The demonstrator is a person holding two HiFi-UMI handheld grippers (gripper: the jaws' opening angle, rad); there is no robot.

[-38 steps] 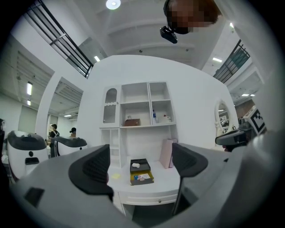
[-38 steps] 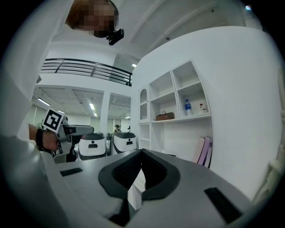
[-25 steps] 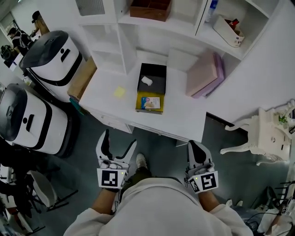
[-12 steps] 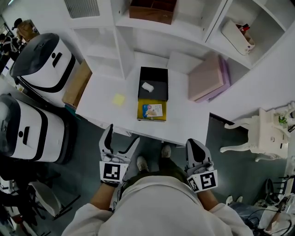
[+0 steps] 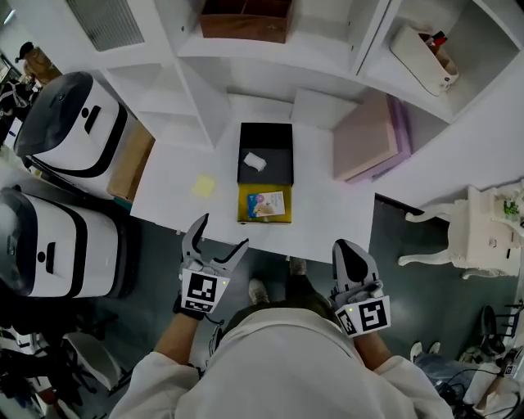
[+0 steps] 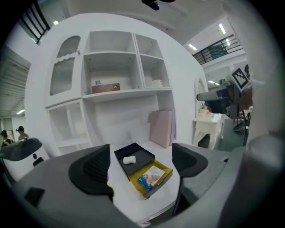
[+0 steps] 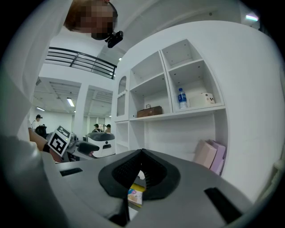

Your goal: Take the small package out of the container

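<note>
1. The left claw (image 5: 221,233) is held just in front of the near edge of the desk (image 5: 168,192). Its jaws are spread wide apart and nothing is gripped between them.
2. In the left gripper view, the container (image 6: 141,153) is framed in the gap between the jaws, but it lies well beyond them.
3. The right claw (image 5: 344,245) is held further right, also short of the desk's near edge. Its jaws are pressed together and nothing is caught between them.
4. The container is seen open on the desk, with a black half on the far side and a yellow-lined half on the near side.
5. The small white package (image 5: 255,161) lies in the black half, toward its left side, and is touched by neither claw.
6. A printed packet (image 5: 267,203), blue and cream, is laid flat in the yellow half.
7. A yellow note (image 5: 203,186) lies on the desk to the left of the container, apart from it.
8. Pink boxes (image 5: 368,135) are leaned at the back of the desk to the right of the container.
9. A brown box (image 5: 242,18) is set on a shelf above.
10. Two white-and-black machines (image 5: 74,123) stand on the floor to the left of the desk.
</note>
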